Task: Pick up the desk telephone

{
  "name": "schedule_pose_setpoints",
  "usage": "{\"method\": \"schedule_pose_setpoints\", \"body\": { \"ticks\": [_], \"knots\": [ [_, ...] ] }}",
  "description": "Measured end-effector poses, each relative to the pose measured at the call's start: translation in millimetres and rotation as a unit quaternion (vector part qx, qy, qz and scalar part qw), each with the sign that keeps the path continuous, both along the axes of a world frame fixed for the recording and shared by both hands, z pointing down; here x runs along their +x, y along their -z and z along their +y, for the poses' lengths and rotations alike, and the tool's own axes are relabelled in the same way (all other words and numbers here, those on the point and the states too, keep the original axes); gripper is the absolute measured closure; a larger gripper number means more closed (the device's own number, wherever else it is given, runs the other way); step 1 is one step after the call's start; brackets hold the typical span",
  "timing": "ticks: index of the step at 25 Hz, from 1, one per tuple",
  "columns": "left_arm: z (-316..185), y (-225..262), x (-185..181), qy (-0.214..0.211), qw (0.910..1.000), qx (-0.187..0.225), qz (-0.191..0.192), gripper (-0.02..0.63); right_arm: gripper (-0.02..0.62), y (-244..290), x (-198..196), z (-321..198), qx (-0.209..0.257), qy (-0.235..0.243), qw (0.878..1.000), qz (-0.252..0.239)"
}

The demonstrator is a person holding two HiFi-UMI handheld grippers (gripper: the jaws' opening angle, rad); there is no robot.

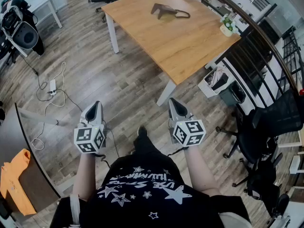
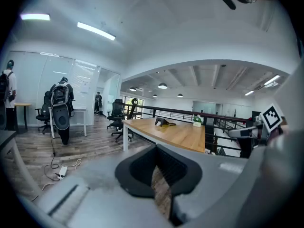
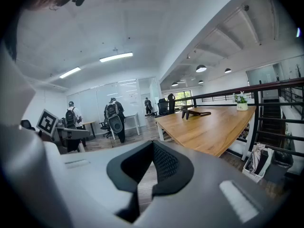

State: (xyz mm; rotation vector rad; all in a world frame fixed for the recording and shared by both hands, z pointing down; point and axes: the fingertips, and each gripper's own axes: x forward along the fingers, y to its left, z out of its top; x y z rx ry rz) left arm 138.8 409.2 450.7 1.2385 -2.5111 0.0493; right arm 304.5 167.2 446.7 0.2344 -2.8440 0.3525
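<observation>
The desk telephone is dark, with a low wedge-shaped body that slopes up from its base. It sits upright on the light wooden surface, towards the far end and well in from every edge. Its dark cord lies in a loop on the wood just beside the body. It is too small to tell whether the handset is seated.

the person is holding the left gripper at eight o'clock and the right gripper at four o'clock, both pointing toward the wooden table, where the desk telephone is lying at twelve o'clock.
</observation>
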Motion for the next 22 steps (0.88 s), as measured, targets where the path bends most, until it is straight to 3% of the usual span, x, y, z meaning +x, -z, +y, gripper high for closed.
{"method": "schedule_pose_setpoints", "body": {
  "ticks": [7, 16, 22],
  "knots": [
    [0.4, -3.4, 8.9, -0.004, 0.9999, 0.005, 0.008, 0.604, 0.595, -2.3, 8.8, 3.9, 0.005, -0.008, 1.000, 0.004],
    [10.4, 5.1, 11.9, 0.004, 1.0000, 0.003, -0.008, 0.604, 0.595, -2.3, 10.1, 8.9, 0.003, 0.009, 1.000, 0.006],
    [23.8, 17.8, 10.0, 0.006, 0.9995, -0.003, -0.031, 0.604, 0.594, 16.5, 4.3, 28.5, 0.043, 0.039, 0.998, -0.032]
  ]
}}
